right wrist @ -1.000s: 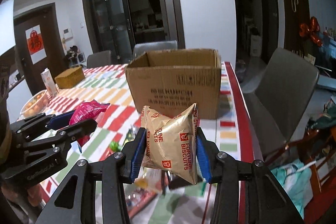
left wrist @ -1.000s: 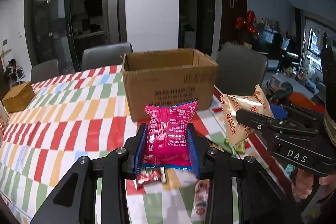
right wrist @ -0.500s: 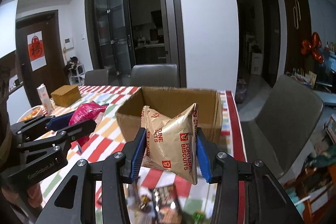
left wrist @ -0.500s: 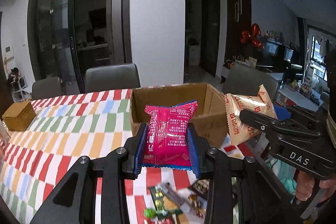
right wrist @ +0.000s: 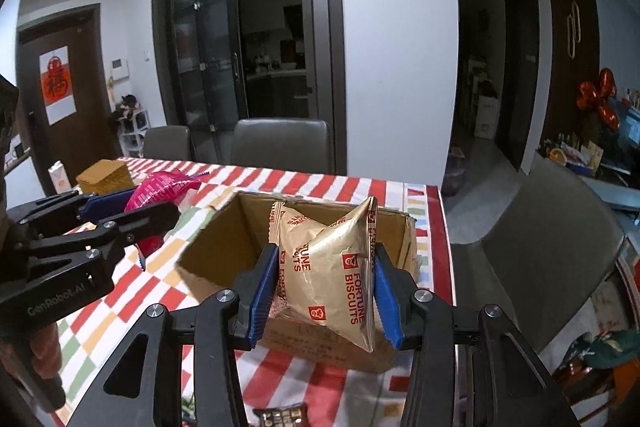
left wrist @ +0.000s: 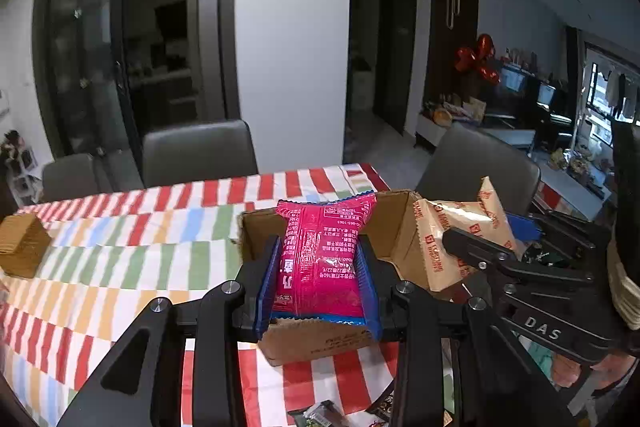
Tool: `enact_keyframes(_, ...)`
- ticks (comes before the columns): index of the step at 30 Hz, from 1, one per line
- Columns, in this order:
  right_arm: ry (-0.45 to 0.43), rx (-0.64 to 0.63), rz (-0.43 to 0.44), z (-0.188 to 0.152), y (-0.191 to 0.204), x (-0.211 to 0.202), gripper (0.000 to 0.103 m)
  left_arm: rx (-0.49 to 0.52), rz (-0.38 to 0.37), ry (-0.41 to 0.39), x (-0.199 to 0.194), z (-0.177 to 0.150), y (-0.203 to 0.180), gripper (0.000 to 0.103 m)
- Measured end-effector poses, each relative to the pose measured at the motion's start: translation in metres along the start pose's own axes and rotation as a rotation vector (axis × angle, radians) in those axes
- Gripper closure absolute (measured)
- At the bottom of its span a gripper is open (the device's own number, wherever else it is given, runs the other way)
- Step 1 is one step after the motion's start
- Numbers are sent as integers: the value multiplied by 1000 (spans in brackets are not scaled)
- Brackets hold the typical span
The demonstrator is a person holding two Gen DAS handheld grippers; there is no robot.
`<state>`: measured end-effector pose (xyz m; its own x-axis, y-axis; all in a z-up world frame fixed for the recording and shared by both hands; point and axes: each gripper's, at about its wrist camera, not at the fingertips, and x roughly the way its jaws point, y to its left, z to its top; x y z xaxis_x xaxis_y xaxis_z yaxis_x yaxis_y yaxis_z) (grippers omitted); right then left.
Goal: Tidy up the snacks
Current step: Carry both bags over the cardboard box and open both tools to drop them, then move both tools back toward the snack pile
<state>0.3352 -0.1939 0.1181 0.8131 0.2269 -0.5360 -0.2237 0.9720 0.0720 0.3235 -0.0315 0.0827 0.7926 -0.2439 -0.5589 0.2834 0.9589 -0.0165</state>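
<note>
My left gripper [left wrist: 318, 275] is shut on a pink snack packet [left wrist: 322, 259] and holds it over the near edge of the open cardboard box [left wrist: 316, 337]. My right gripper [right wrist: 326, 285] is shut on a gold Fortune Biscuits packet [right wrist: 328, 267] and holds it above the same box [right wrist: 224, 239]. The gold packet also shows in the left wrist view [left wrist: 460, 239], beside the pink one. The left gripper with the pink packet [right wrist: 160, 187] shows at the left of the right wrist view. The box's inside looks empty where visible.
The box stands on a table with a striped colourful cloth [left wrist: 120, 259]. Loose small snacks [left wrist: 320, 413] lie on the cloth at the near edge. A small brown box [left wrist: 22, 247] sits far left. Grey chairs [right wrist: 280, 143] surround the table.
Both grippers have risen and moved forward, from in front of the box to over its open top. Each still holds its packet.
</note>
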Motion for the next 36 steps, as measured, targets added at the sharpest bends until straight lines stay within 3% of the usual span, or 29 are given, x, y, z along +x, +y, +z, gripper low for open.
enact_keyframes(12, 95, 25, -54, 9, -14, 52, 55, -50, 18, 133, 58, 7, 11, 65)
enact_keyframes(15, 113, 40, -69, 9, -16, 55, 43, -58, 40, 138, 57, 6, 16, 42)
enact_keyframes(17, 112, 52, -79, 9, -17, 53, 37, -57, 58, 123, 50, 3, 18, 40)
enact_keyframes(22, 90, 64, -71, 3, -15, 33, 37, -30, 115, 94, 25, -5, 14, 27)
enact_keyframes(36, -4, 1, -9, -26, 22, -45, 37, 20, 124, 27, -66, -45, -4, 23)
